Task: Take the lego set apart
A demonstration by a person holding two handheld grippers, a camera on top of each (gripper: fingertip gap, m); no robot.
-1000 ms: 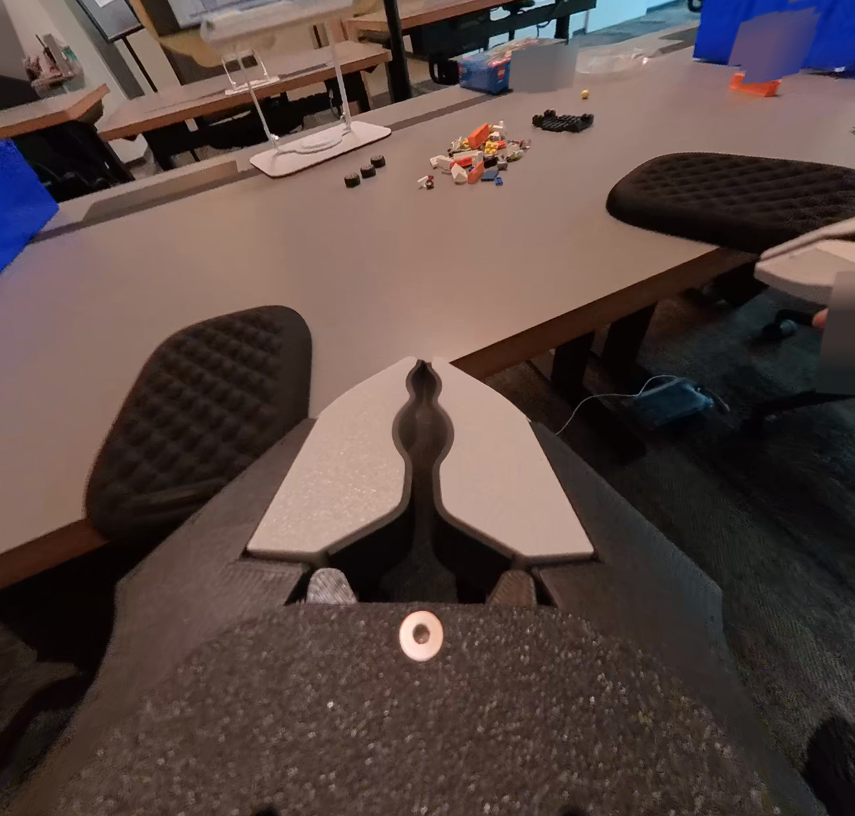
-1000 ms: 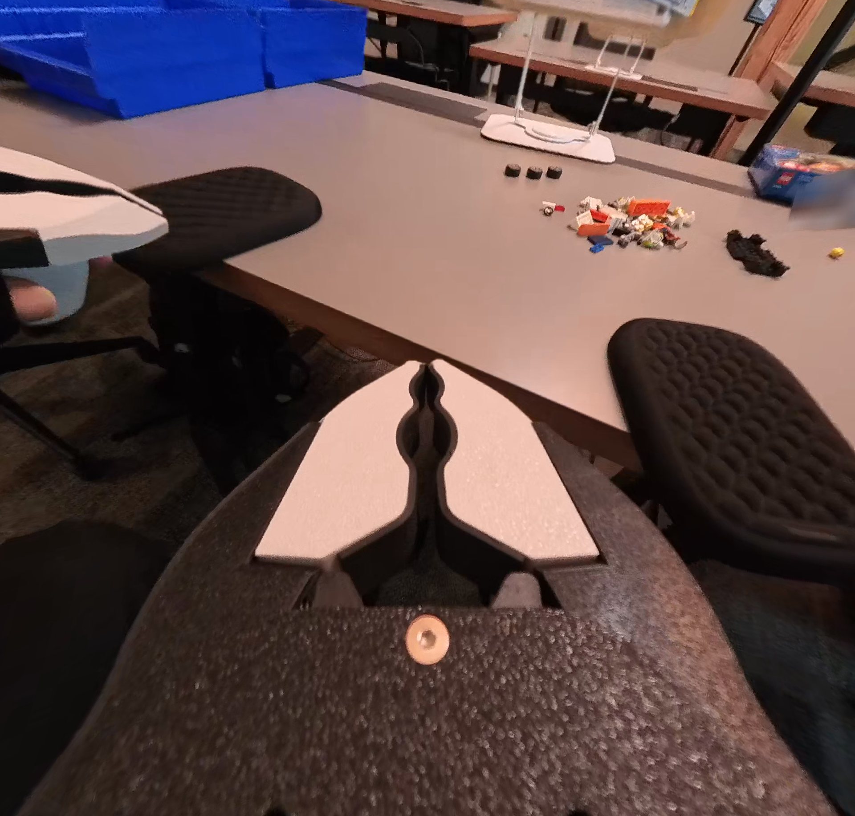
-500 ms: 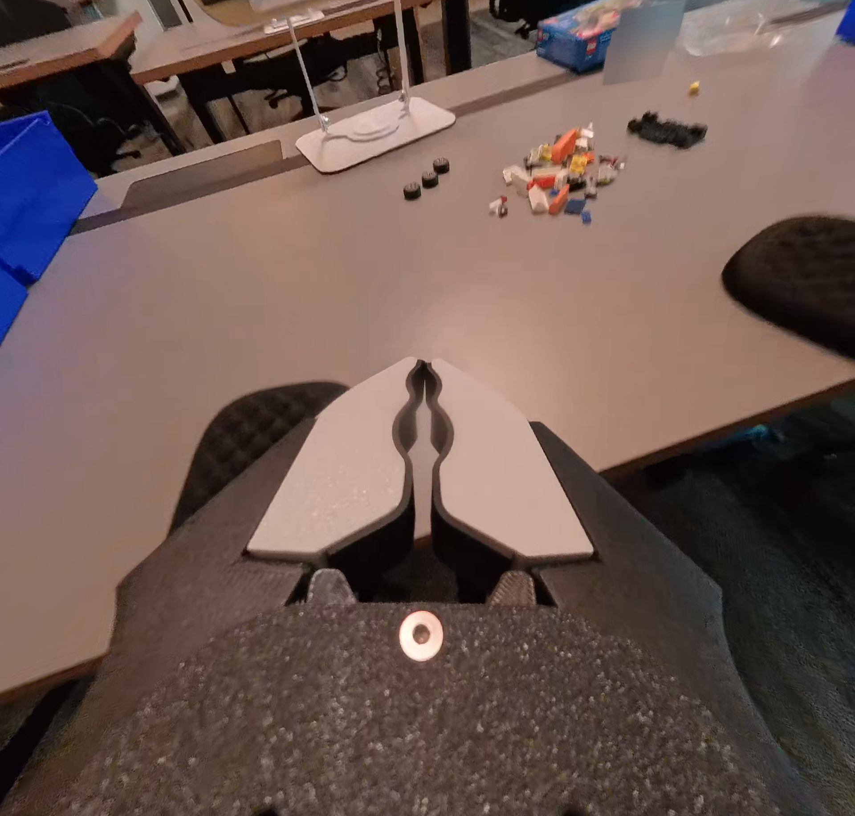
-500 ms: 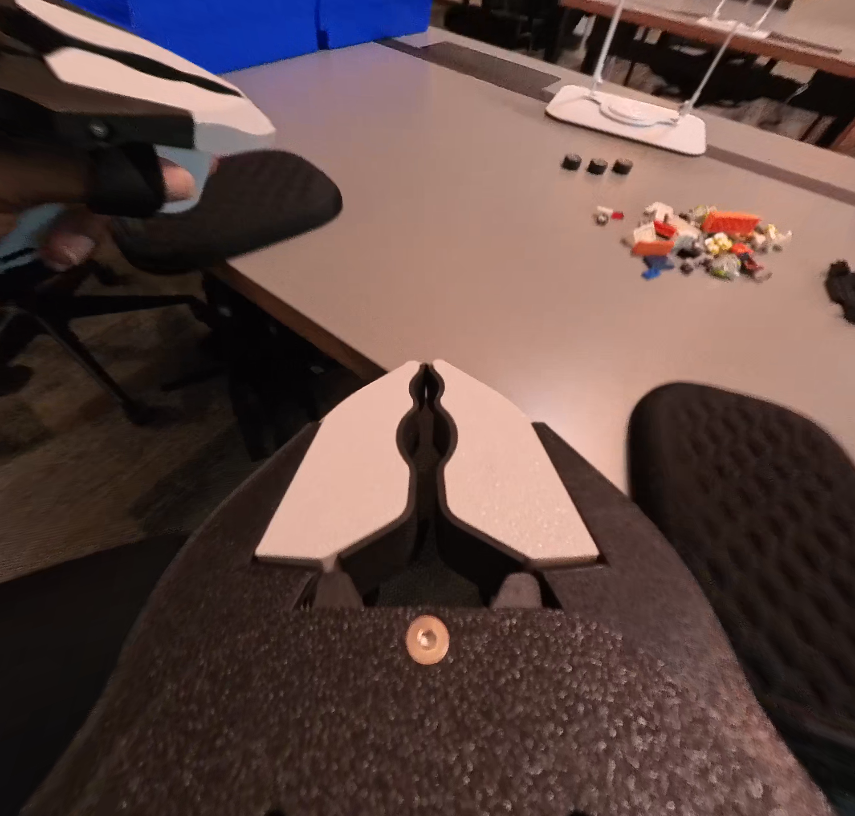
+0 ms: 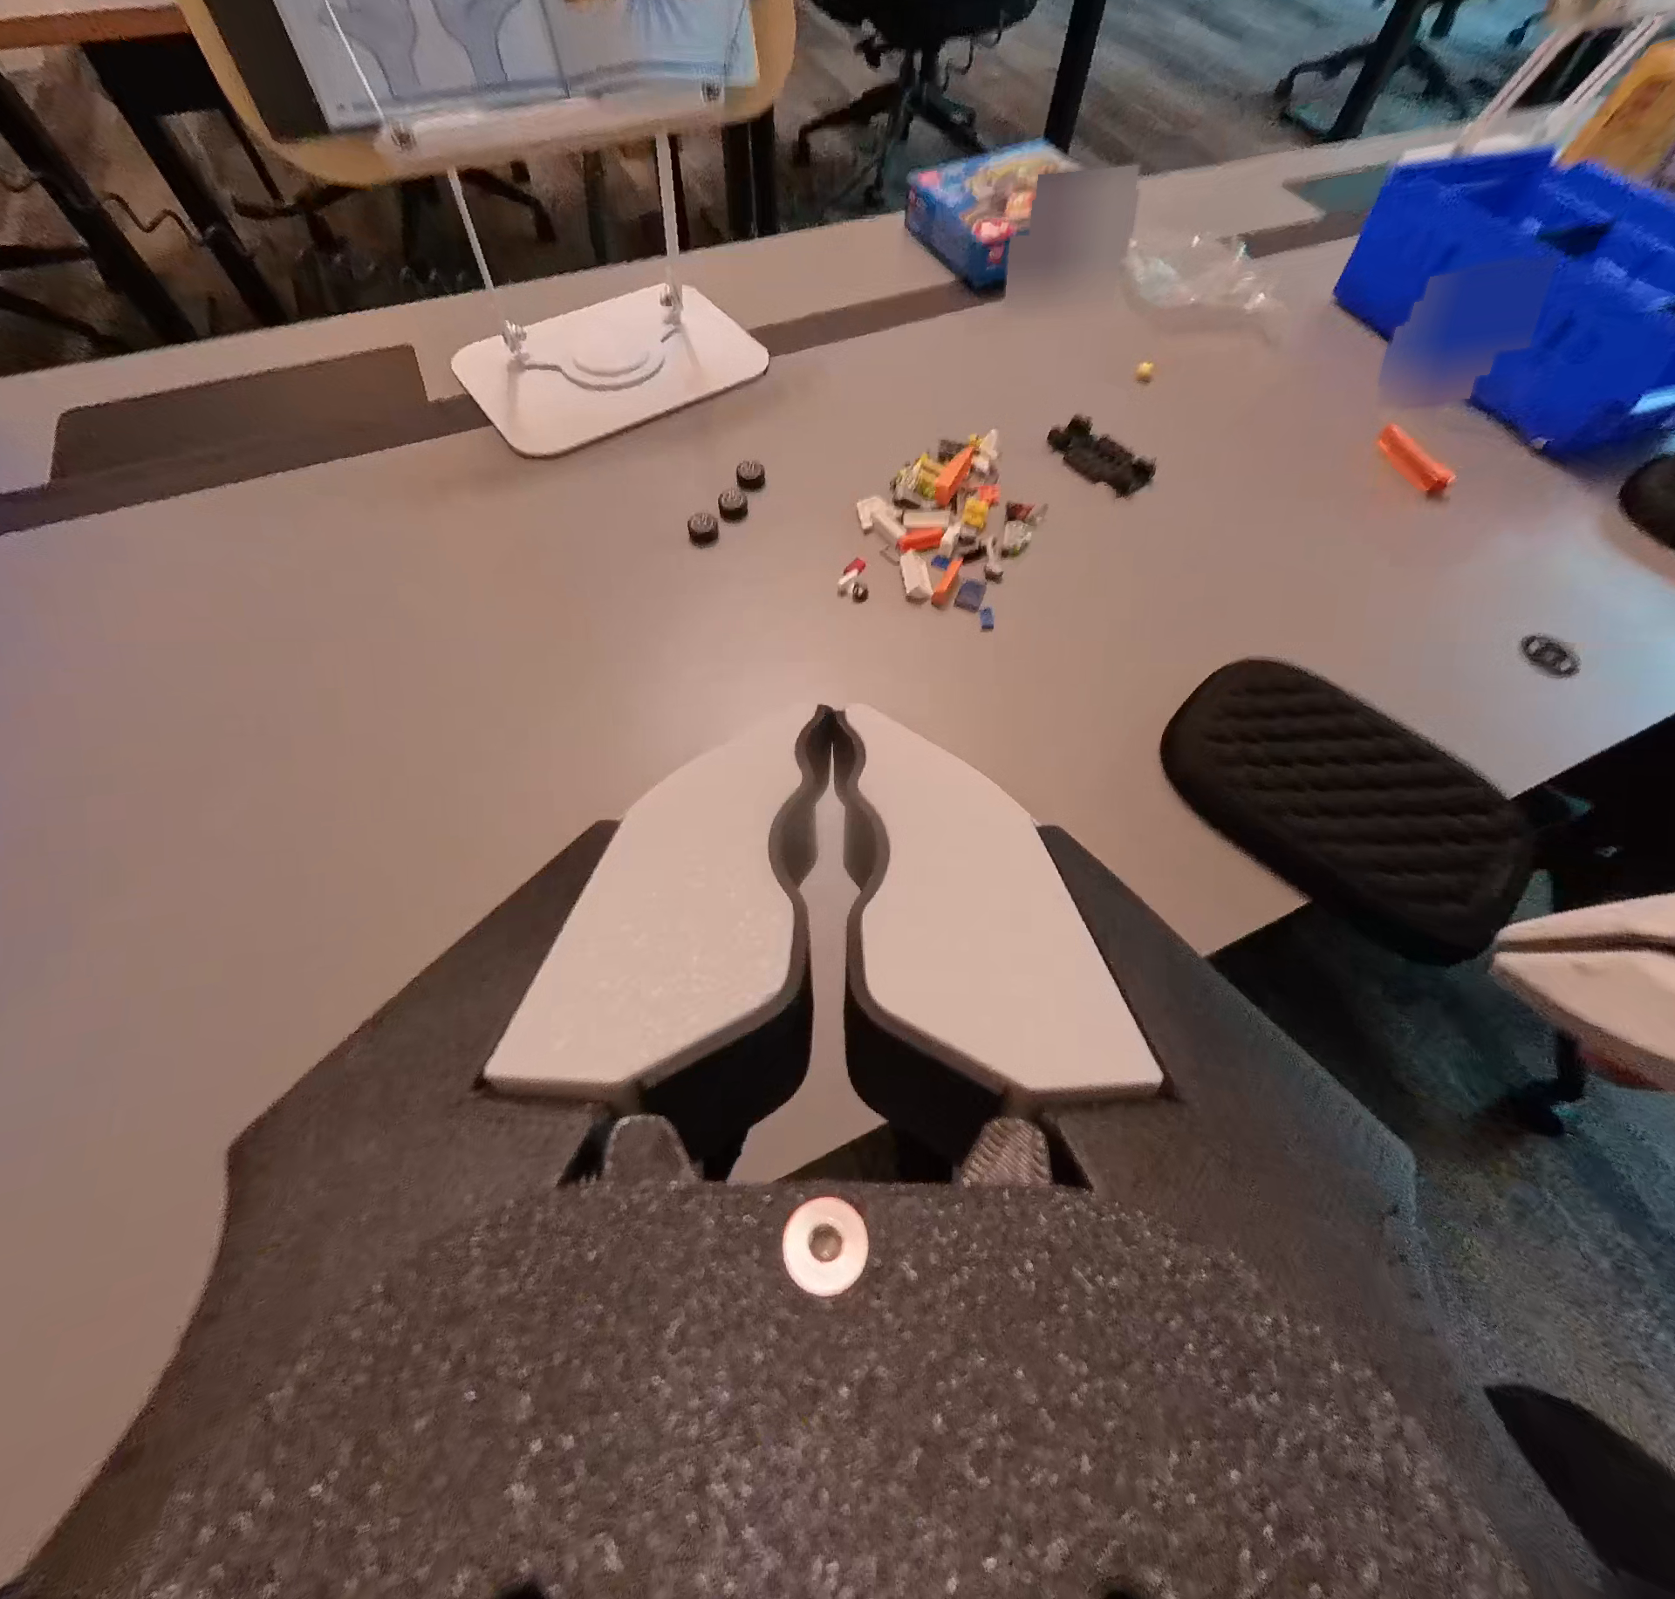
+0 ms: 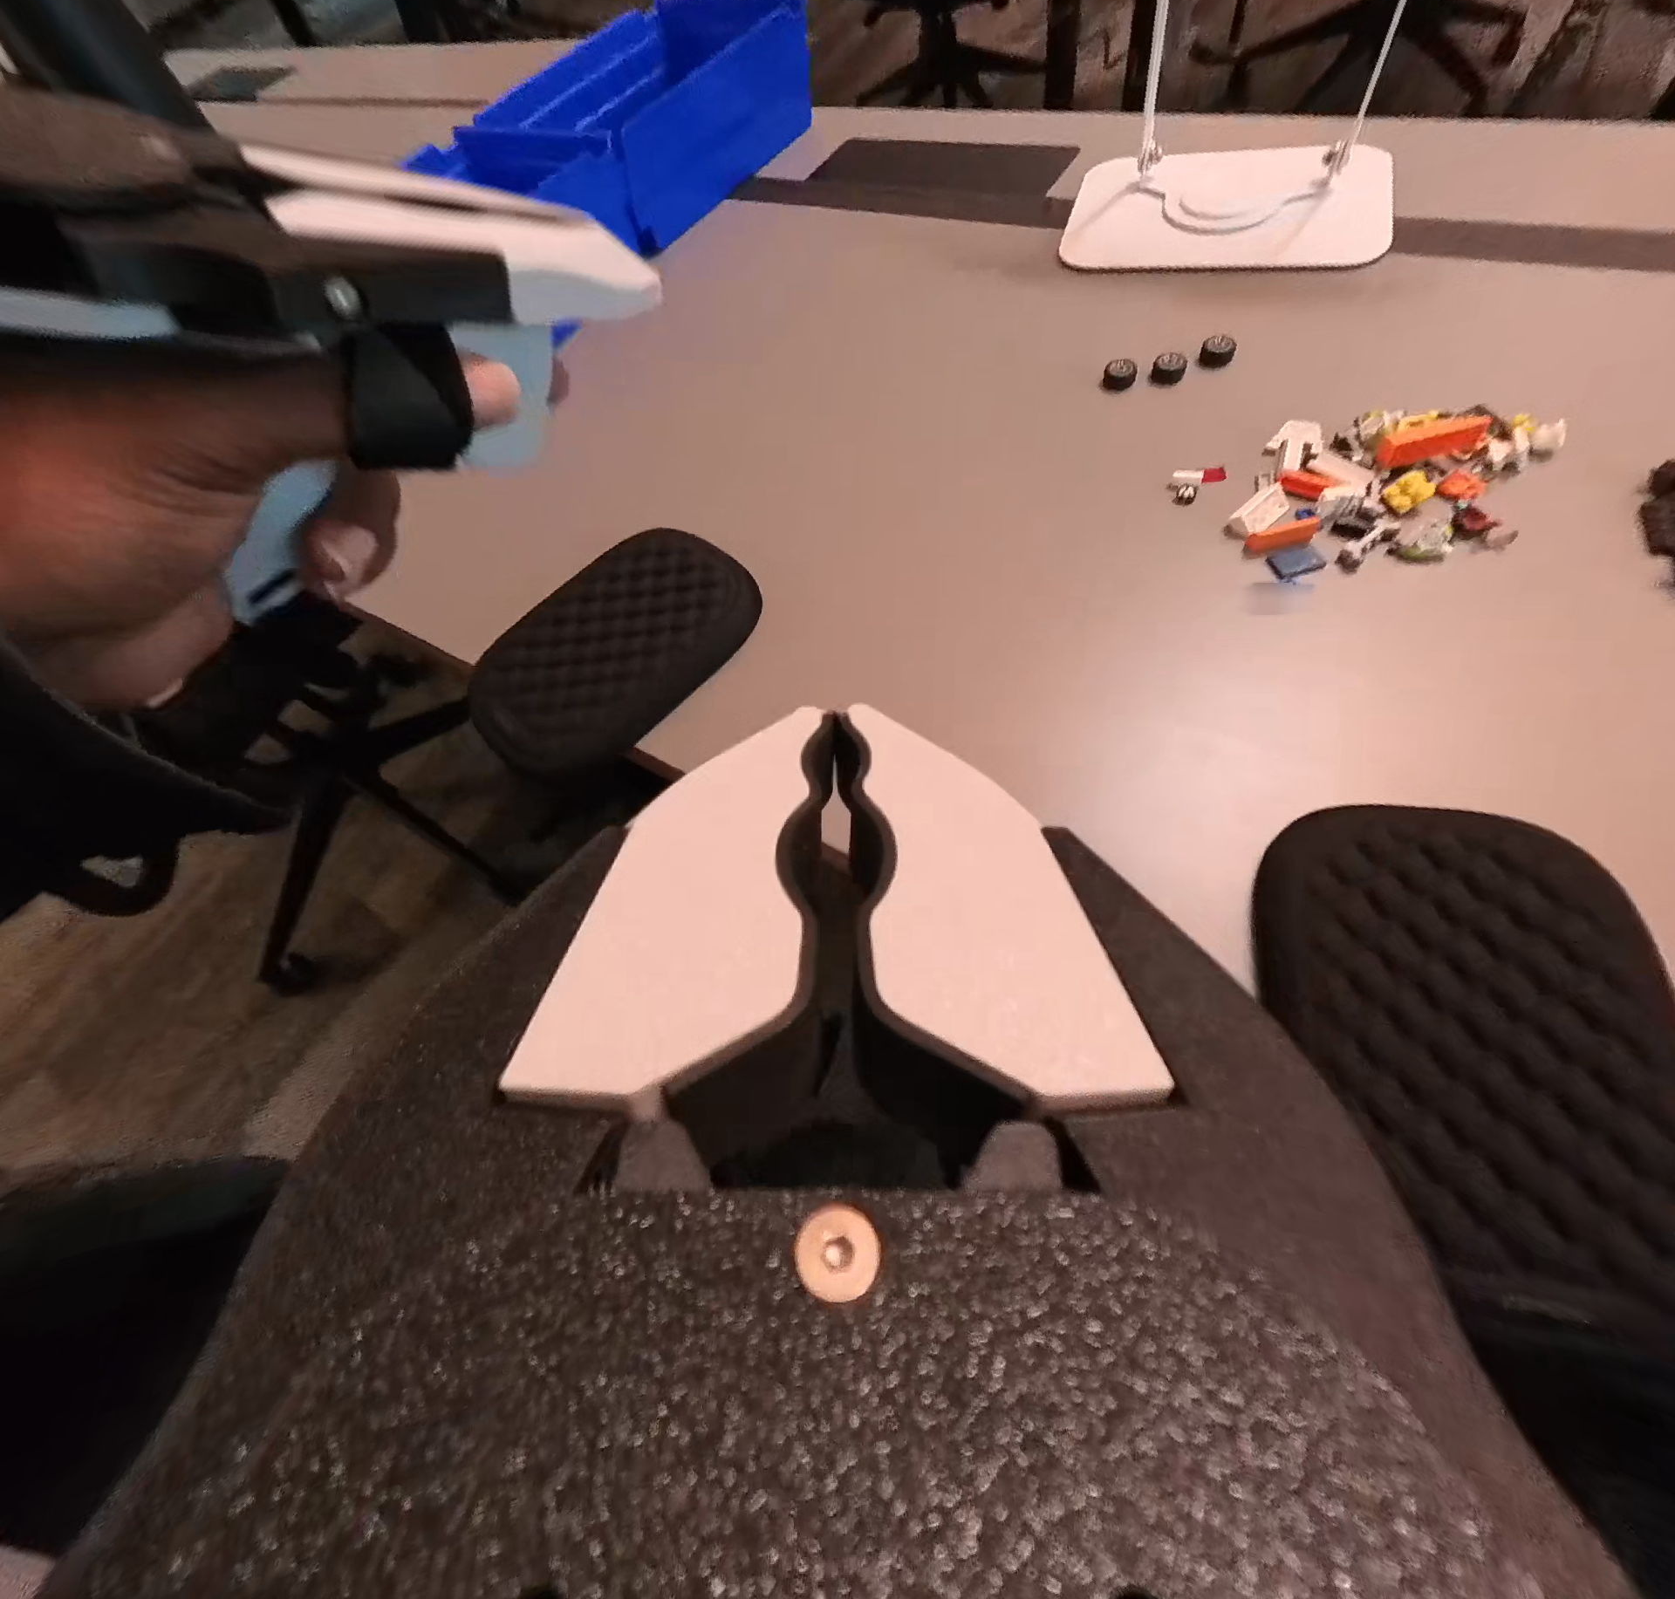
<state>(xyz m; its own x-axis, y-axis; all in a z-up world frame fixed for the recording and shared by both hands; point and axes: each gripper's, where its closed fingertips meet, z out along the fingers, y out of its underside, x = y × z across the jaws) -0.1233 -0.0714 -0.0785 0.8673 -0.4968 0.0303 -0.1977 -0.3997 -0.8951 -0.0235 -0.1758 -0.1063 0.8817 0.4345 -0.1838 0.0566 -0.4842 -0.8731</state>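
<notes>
A pile of loose lego pieces (image 5: 947, 518) lies on the grey table (image 5: 363, 694); it also shows in the right wrist view (image 6: 1378, 491). Three black wheels (image 5: 725, 501) sit in a row left of it, also seen from the right (image 6: 1160, 366). A black chassis piece (image 5: 1101, 466) lies right of the pile, an orange brick (image 5: 1414, 459) farther right, a small yellow piece (image 5: 1145, 370) behind. My left gripper (image 5: 832, 722) is shut and empty above the table's near part. My right gripper (image 6: 834, 722) is shut and empty above the table's front edge. The left gripper, held in a hand, shows in the right wrist view (image 6: 580, 273).
A white stand (image 5: 612, 364) holds an open booklet (image 5: 508, 6) at the back. A lego box (image 5: 983, 205) and a clear bag (image 5: 1196, 273) lie at the back right. Blue bins (image 5: 1523, 287) stand at the right, more at the left (image 6: 653, 114). Black chair armrests (image 5: 1341, 803) (image 6: 616, 640) hug the front edge. My hands' fingertips stand some 15 cm from each other.
Both grippers have risen and moved forward toward the table, so the pile and wheels look nearer. The left gripper now reaches over the table top. Both stay shut.
</notes>
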